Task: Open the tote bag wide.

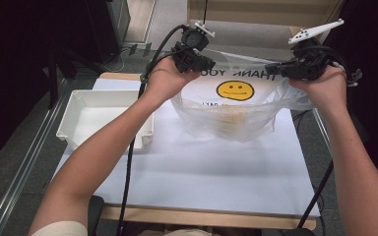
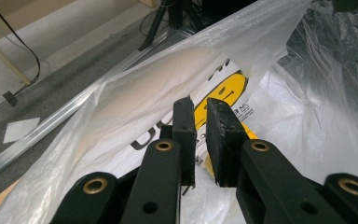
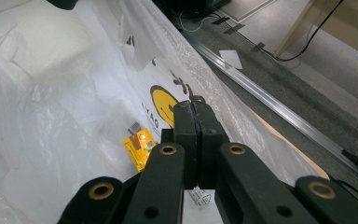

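Your right gripper (image 3: 196, 114) is clamped tight on the plastic bag's (image 1: 226, 120) rim, your left gripper (image 2: 200, 116) stands slightly parted beside the opposite rim, the bag hangs between them above the table (image 1: 202, 172), an orange packet (image 3: 140, 147) inside, and a white tray (image 1: 86, 118) left.
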